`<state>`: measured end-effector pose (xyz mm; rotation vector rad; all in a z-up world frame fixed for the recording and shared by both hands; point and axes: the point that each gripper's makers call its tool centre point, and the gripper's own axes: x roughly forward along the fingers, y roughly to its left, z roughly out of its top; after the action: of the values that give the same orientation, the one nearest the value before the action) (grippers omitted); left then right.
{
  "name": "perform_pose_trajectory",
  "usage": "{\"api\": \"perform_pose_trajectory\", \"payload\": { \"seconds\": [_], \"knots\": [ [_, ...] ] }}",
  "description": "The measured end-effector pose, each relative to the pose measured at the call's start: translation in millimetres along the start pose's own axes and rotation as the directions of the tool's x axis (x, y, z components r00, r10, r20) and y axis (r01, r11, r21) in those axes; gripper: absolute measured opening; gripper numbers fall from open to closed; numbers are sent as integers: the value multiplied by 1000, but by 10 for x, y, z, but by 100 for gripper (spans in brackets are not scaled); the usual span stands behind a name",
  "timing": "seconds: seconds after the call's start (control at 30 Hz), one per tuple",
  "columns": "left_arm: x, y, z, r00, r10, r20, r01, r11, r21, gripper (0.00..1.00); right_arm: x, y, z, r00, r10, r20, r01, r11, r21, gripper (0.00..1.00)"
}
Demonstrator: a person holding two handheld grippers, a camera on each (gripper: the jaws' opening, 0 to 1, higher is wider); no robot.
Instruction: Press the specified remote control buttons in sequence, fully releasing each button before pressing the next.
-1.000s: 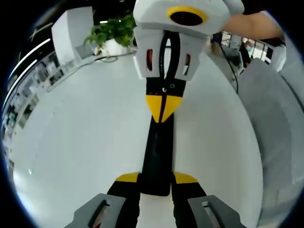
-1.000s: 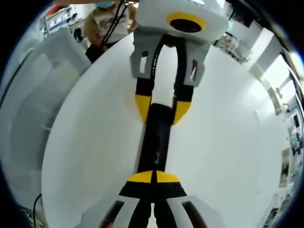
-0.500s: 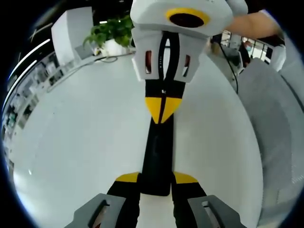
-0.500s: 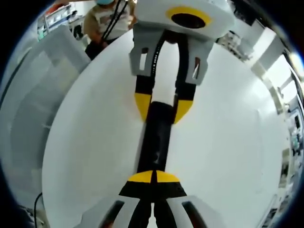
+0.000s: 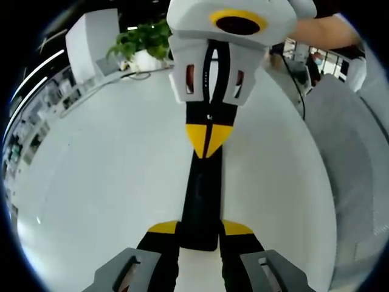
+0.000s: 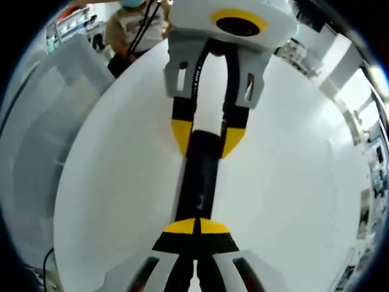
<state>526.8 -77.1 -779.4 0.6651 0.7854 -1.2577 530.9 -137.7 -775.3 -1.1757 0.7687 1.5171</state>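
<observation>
Left gripper view shows me my left gripper [image 5: 200, 234] down at the bottom, with its two yellow-tipped jaws squeezed on the near end of the black remote [image 5: 203, 198]. The remote is long and thin. It lies flat on the round white table [image 5: 103, 176] and points away from me. At the far end of the remote I see my right gripper [image 5: 208, 139]. Its jaws are pressed together into one yellow point, and that point sits on top of the remote. I cannot see which button is under it. Past the far end of the remote, at the table's edge, there is a green plant [image 5: 143, 39] in a white pot. A grey sofa [image 5: 355, 164] stands off to one side of the remote, beyond the table.

In the right gripper view, my right gripper [image 6: 197, 227] is at the bottom, jaws closed tight, its yellow tip on the near end of the remote [image 6: 200, 176]. At the far end of the remote, the left gripper [image 6: 206, 139] holds it, one yellow jaw on each side. Beyond that end of the remote, a person [image 6: 135, 27] stands by the table [image 6: 292, 158].
</observation>
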Motion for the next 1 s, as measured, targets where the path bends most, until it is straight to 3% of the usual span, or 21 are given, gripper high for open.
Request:
{"api": "perform_pose_trajectory", "payload": {
  "seconds": [1.0],
  "knots": [
    [10,-7,12,1000,4,-16,-4,1000,2,24,-70,-44,15,998,-42,50,41,999,23,0]
  ]
}}
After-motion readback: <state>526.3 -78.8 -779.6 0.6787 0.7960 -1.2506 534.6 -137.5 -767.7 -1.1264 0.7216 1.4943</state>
